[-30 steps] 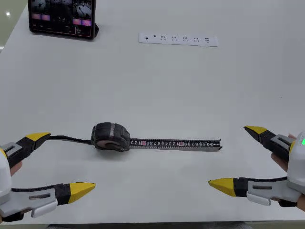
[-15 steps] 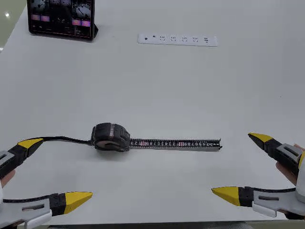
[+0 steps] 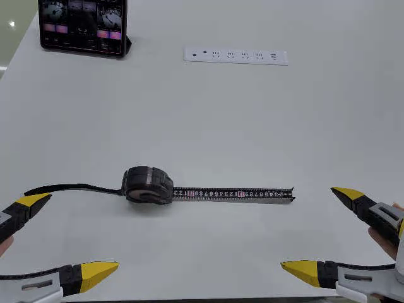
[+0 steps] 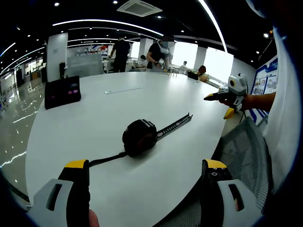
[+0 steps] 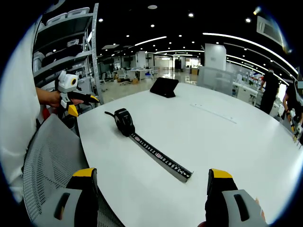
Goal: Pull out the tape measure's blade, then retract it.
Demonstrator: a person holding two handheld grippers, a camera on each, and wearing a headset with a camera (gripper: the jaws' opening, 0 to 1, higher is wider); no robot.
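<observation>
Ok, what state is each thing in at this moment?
tape measure: lying free, not gripped
blade: pulled out, lying flat
left claw: open, empty
right claw: open, empty
tablet: propped up, screen lit
power strip: nothing plugged in

White table [image 3: 252,113]; shelving [image 5: 66,35]; ceiling lights [image 4: 94,21]; glossy floor [image 4: 14,113].

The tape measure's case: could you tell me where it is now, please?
In the head view the case lies on the table, left of centre, nearer the left gripper, its blade stretched toward the right gripper.
</observation>
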